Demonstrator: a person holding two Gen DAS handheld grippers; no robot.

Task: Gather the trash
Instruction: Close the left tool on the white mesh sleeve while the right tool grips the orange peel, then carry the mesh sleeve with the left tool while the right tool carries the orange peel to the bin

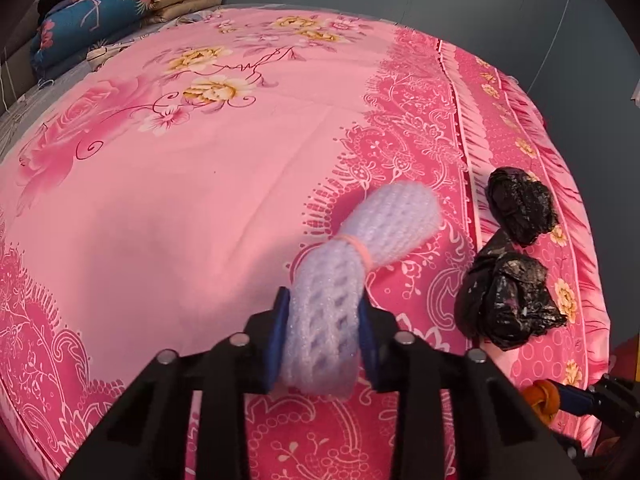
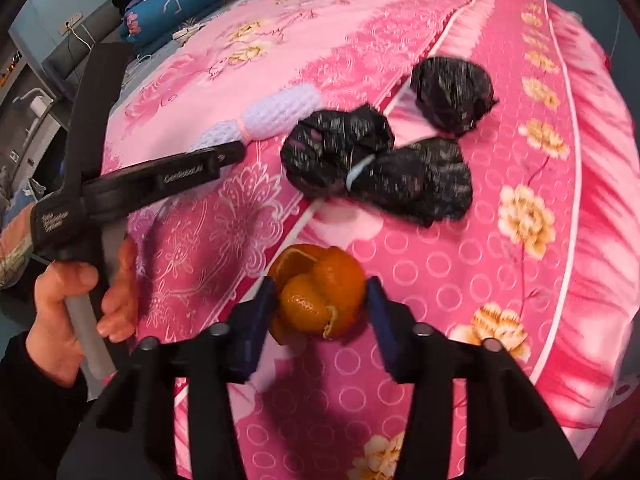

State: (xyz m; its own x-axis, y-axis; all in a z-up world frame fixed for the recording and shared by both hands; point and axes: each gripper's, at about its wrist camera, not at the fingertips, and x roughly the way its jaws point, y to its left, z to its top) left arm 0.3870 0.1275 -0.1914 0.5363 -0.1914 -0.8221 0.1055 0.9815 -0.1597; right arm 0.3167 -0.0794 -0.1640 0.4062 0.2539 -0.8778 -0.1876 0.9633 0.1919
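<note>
— What does the left gripper [image 1: 324, 336] hold over the pink floral bed [image 1: 180, 200]?

— Its blue fingers [image 1: 276, 344] clamp a white foam net sleeve [image 1: 340, 280] bound with a pink band.

— And the right gripper [image 2: 320, 304]?

— Its fingers squeeze a curl of orange peel [image 2: 318, 290] above the bed's edge. Two black plastic bags [image 2: 376, 164] lie just beyond, near that edge; folded quilts [image 1: 120, 12] sit at the far corner.

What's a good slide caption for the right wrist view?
Right gripper clamps an orange peel above the pink bedsheet, two black bag bundles ahead.
</note>
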